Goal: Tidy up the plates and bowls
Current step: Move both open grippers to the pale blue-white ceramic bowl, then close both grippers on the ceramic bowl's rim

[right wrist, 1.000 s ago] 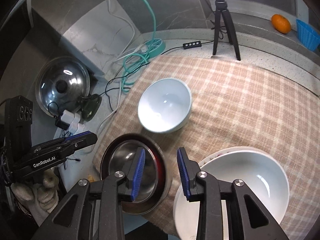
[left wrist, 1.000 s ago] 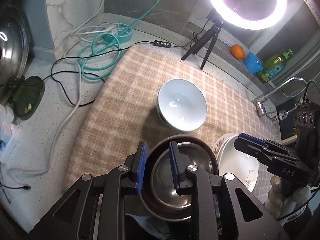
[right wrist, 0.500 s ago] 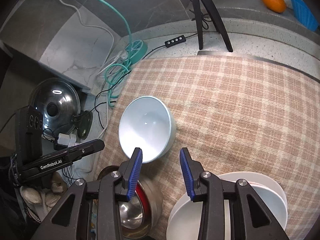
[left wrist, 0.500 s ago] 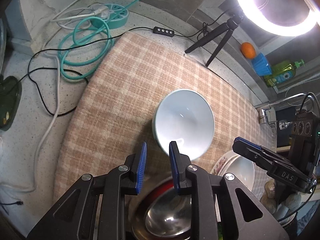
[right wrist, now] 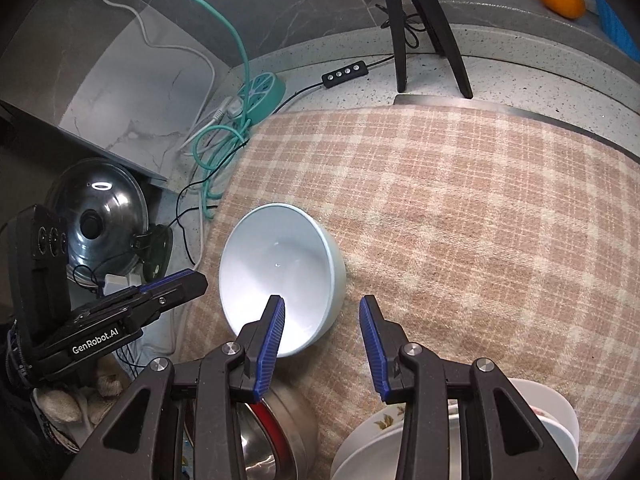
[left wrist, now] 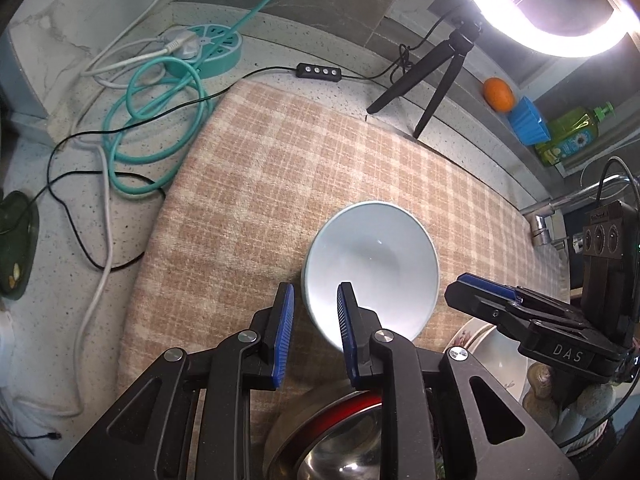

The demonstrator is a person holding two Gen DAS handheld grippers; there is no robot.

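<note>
A pale blue bowl (left wrist: 370, 264) sits on the checked cloth (left wrist: 280, 184) covering the surface. The left hand-held gripper (left wrist: 316, 320) and right hand-held gripper (right wrist: 322, 328), both narrowly parted and empty, appear to straddle its opposite rims. Steel bowls (right wrist: 276, 436) and white plates (right wrist: 560, 424) stand nearby.

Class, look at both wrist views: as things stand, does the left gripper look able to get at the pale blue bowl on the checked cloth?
Probably yes. The left gripper hangs open and empty right at the pale blue bowl, with nothing between them. The right gripper is close on the far side but not across the rim.
</note>
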